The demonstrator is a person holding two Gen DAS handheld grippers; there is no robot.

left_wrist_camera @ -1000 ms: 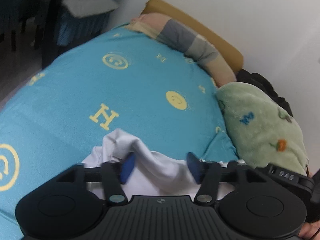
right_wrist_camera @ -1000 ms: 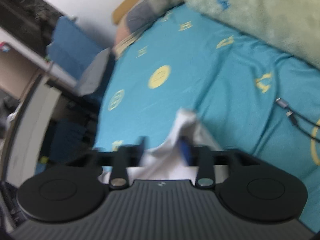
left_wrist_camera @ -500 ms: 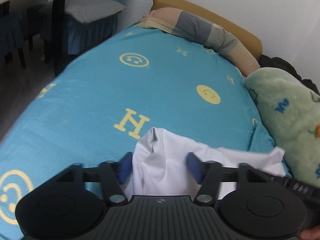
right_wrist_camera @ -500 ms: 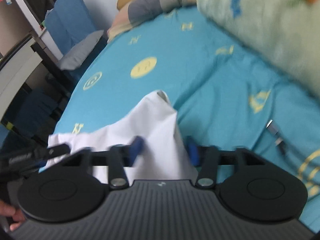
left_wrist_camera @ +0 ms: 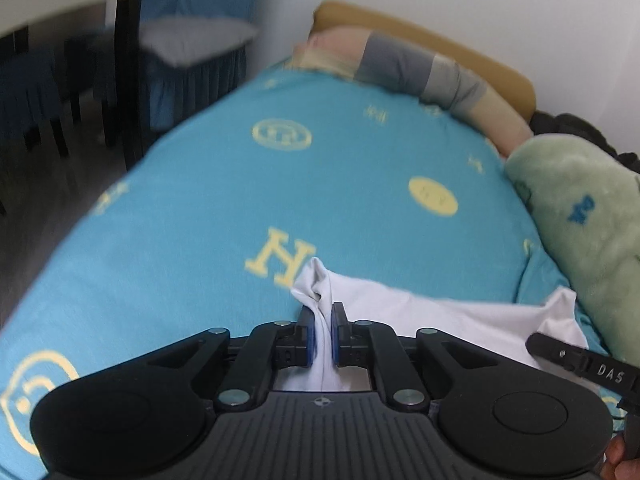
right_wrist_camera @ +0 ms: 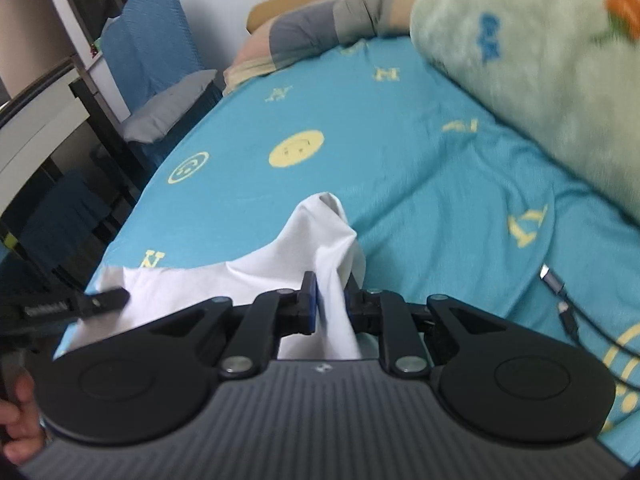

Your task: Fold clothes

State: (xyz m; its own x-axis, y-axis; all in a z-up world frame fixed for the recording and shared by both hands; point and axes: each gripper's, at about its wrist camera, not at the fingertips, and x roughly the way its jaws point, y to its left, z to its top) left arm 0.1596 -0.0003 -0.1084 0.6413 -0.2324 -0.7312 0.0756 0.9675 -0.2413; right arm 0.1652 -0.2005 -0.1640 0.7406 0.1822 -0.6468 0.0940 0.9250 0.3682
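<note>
A white garment (left_wrist_camera: 420, 316) lies on the near part of a bed with a turquoise sheet (left_wrist_camera: 320, 168). My left gripper (left_wrist_camera: 323, 334) is shut on a bunched corner of the garment, which pokes up past the blue pads. My right gripper (right_wrist_camera: 332, 300) is shut on another bunched corner of the white garment (right_wrist_camera: 312, 248). The cloth stretches between the two grippers. The right gripper's tip shows at the right edge of the left wrist view (left_wrist_camera: 580, 364), and the left gripper's tip shows at the left edge of the right wrist view (right_wrist_camera: 68, 306).
A green plush blanket (left_wrist_camera: 580, 216) is heaped on the right side of the bed. A striped pillow (left_wrist_camera: 408, 68) lies against the wooden headboard (left_wrist_camera: 440, 44). Charging cables (right_wrist_camera: 568, 304) lie on the sheet at right. A chair with a grey cushion (left_wrist_camera: 192, 40) stands left of the bed.
Both grippers were open around the white cloth and have now closed on it. Both have pulled apart, so the garment is spread wider between them.
</note>
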